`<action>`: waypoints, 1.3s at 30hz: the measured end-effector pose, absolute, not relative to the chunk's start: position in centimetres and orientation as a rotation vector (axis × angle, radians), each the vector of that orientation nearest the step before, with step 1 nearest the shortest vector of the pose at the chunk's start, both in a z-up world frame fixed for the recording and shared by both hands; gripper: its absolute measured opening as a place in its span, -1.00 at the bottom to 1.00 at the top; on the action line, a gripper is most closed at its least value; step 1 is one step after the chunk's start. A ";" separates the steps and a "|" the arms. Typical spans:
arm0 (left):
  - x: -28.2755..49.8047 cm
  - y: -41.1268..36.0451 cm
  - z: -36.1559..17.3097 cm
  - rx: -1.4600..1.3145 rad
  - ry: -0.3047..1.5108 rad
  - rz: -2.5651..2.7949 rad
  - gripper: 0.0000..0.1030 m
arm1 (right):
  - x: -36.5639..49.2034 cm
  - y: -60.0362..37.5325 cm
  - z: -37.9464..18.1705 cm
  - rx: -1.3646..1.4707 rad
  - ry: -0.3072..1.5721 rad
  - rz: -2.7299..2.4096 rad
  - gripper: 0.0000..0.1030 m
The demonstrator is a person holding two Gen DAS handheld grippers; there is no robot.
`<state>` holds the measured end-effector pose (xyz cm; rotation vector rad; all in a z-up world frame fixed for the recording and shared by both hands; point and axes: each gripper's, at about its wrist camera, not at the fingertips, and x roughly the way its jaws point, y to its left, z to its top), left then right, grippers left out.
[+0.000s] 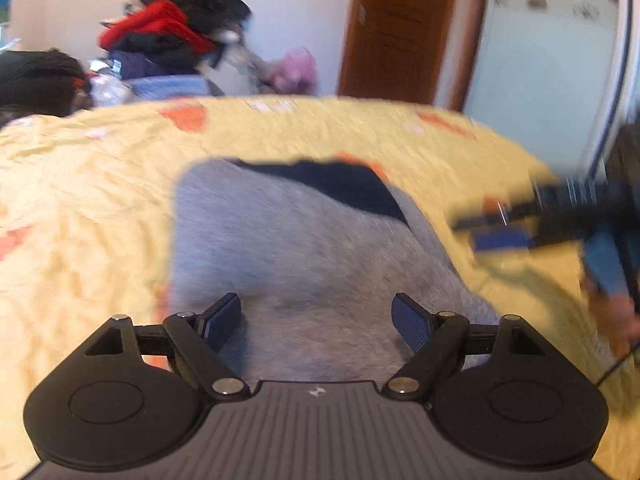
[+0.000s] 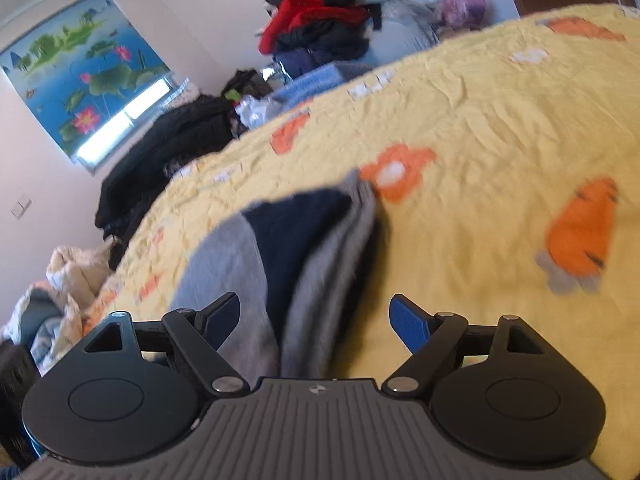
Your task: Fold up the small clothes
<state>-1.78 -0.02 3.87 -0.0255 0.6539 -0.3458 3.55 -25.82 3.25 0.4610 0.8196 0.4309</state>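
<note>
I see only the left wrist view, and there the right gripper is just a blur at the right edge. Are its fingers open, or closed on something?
Observer: The right wrist view shows the right gripper with its fingers open and nothing pinched. The grey garment lies below them.
Operator: Does the garment look folded from that side?
Observer: It seems so. Along its right edge, grey layers lie over each other beside a navy panel.
Operator: What lies further left, outside my picture?
Observer: Past the edge of the yellow bed cover, a crumpled pale bundle of cloth.
</note>
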 end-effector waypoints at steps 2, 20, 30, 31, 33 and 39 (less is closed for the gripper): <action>-2.2 2.3 4.4 -0.079 0.638 -0.298 0.62 | 2.5 -26.3 2.5 0.475 0.848 0.438 0.64; 1.0 8.5 -0.3 -0.621 0.975 -0.453 -0.75 | 1.6 -22.8 -0.9 0.626 0.976 0.670 -0.53; -2.4 8.6 0.8 -0.424 0.933 -0.429 -0.48 | -1.1 -23.8 0.1 0.549 0.972 0.686 -0.39; -3.0 8.9 1.7 -0.394 0.912 -0.385 -0.41 | -1.3 -24.1 0.6 0.538 0.967 0.678 -0.23; -4.7 8.9 4.0 -0.279 0.785 -0.316 -0.09 | -1.6 -25.0 2.5 0.483 0.887 0.638 -0.04; -6.0 2.2 6.5 0.037 0.516 -0.339 0.53 | 4.4 -26.0 6.2 0.488 0.724 0.544 0.14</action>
